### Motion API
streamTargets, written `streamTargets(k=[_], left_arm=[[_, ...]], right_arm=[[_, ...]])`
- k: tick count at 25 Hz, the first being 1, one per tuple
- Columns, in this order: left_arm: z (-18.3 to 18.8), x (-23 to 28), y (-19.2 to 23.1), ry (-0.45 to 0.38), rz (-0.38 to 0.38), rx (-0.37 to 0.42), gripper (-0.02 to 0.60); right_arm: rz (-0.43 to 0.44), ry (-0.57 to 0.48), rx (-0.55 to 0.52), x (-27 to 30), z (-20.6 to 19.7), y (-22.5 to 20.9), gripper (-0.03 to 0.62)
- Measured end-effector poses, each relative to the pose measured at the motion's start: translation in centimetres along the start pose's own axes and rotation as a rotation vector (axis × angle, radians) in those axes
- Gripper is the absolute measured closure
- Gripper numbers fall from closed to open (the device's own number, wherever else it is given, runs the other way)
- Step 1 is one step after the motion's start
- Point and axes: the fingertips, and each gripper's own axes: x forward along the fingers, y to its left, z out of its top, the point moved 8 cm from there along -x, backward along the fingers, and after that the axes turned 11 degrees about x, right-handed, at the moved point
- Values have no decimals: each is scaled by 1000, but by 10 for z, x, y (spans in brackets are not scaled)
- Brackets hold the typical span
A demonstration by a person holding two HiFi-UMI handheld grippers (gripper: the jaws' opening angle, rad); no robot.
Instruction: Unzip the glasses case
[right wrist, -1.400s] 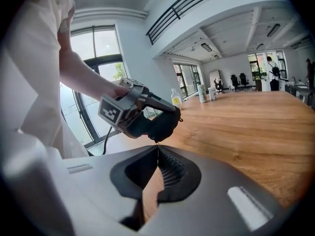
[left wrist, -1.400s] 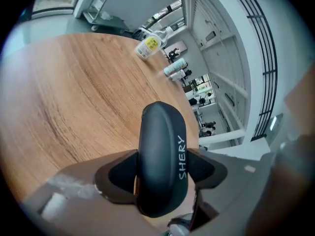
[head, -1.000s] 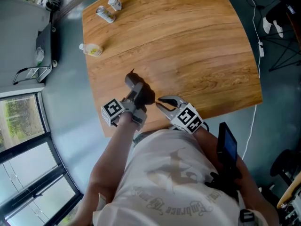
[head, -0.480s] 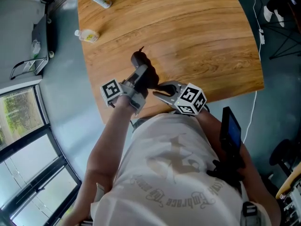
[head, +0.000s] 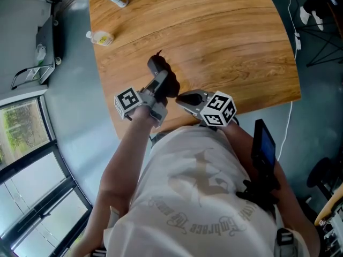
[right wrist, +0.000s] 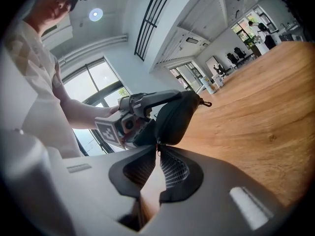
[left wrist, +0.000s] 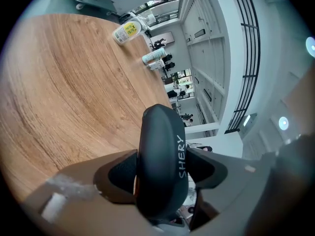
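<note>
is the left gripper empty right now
No, the left gripper has its jaws clamped on either side of the black glasses case.

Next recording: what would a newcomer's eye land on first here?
The black glasses case stands out, clamped between the jaws of the left hand-held gripper over the near part of the wooden table. The right hand-held gripper pinches the zipper pull at the case's end. Small bottles lie at the table's far left corner.
</note>
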Motion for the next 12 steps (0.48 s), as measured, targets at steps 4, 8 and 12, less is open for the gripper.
streamTargets(k=[4, 8, 12], left_arm=[[-2, -3, -1, 9, 2, 17, 256], [-5, 0, -7, 41, -46, 86, 260], [-7, 2, -18, 67, -115, 161, 265]], right_arm=[[55, -29, 90, -1, -3, 0, 574], [111, -19, 152, -1, -7, 1, 582], [164, -24, 244, -2, -9, -1, 586]])
